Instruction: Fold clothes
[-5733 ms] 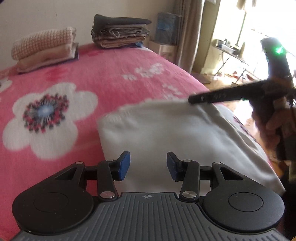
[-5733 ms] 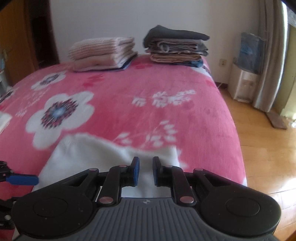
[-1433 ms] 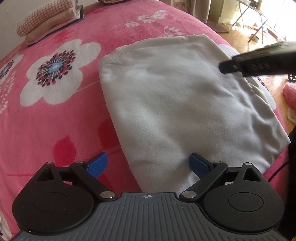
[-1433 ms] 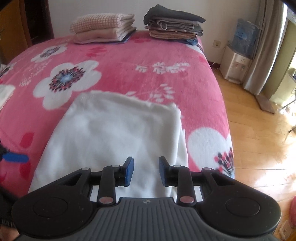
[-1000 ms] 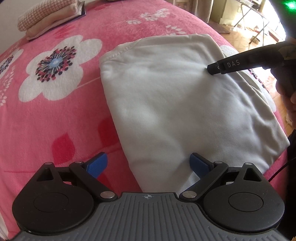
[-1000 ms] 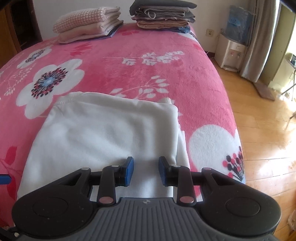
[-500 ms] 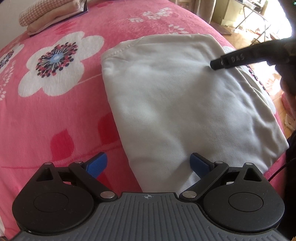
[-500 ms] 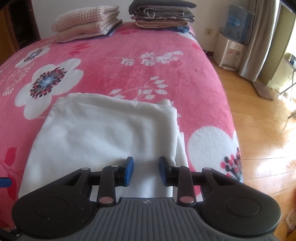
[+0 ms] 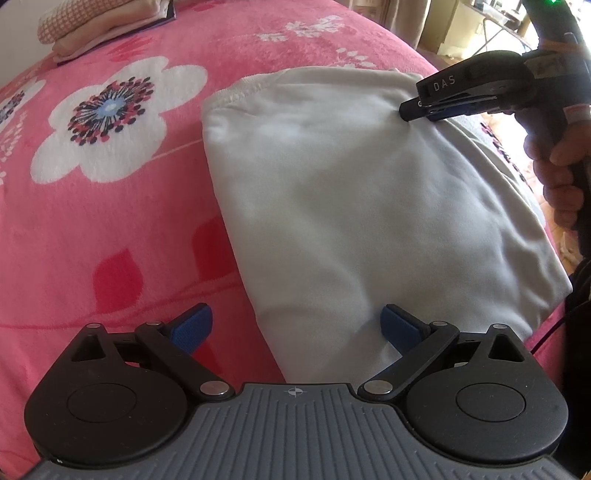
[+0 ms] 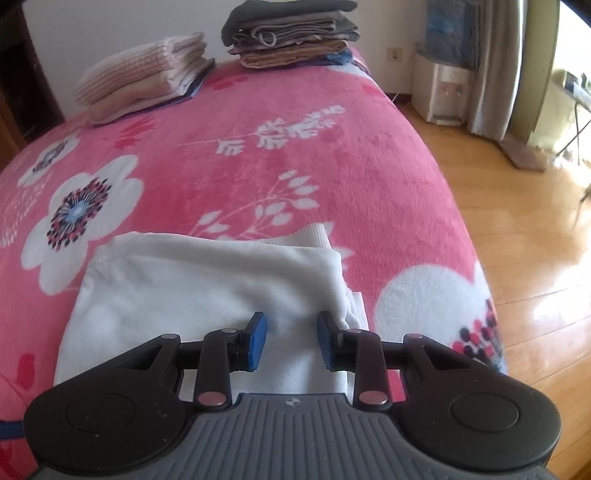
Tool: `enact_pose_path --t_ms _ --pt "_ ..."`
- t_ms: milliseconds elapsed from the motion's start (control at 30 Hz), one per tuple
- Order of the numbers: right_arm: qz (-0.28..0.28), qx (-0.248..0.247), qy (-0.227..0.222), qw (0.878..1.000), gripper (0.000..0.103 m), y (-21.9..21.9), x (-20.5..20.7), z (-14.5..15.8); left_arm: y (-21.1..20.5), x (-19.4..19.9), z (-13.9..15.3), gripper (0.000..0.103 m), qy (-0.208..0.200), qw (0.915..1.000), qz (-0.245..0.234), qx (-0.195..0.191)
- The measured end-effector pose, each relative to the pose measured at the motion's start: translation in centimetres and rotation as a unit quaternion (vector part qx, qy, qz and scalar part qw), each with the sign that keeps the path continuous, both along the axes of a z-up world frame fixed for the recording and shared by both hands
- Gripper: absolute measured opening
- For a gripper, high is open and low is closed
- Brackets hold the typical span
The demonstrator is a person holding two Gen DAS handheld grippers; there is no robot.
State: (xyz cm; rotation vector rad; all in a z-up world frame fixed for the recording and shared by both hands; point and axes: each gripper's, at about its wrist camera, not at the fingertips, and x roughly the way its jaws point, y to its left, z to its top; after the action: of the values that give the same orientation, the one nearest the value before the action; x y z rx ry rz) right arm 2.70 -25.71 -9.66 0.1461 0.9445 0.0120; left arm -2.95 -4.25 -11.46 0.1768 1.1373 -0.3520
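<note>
Left wrist view: a pink floral blanket (image 9: 110, 206) is covering the bed, and a folded white garment (image 9: 362, 206) is lying on it, running from centre toward 4 o'clock. A pale folded pile (image 9: 107, 22) is sitting at 11 o'clock. The left gripper (image 9: 295, 326) is spreading wide, its 3 o'clock blue pad (image 9: 400, 326) resting over the garment's near edge, the other over bare blanket. At 2 o'clock the right gripper (image 9: 410, 110), gripped by a hand (image 9: 561, 173), is touching the garment's far corner.

Right wrist view: the blanket (image 10: 332, 158) is reaching back to a white wall, with wooden floor (image 10: 535, 258) at 3 o'clock. The pale pile (image 10: 147, 81) and a dark pile (image 10: 291, 31) are sitting at 11 and 12 o'clock. The right gripper (image 10: 291, 341) is standing partly open, empty, hovering over the garment (image 10: 207, 288).
</note>
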Motion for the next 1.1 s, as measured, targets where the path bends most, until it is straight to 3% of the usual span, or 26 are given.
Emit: enact_pose_path --t_ms 467,1100 --pt "-0.027 0.029 -0.013 0.999 0.035 -1.6 -2.8 1.8 0.3 -0.4 -0.2 0.100 0.001 1.0000 0.003 -0.009" --pt "-0.024 0.062 0.012 0.998 0.037 -1.8 -9.2 2.4 0.2 -0.5 -0.5 0.101 0.003 1.0000 0.004 -0.006"
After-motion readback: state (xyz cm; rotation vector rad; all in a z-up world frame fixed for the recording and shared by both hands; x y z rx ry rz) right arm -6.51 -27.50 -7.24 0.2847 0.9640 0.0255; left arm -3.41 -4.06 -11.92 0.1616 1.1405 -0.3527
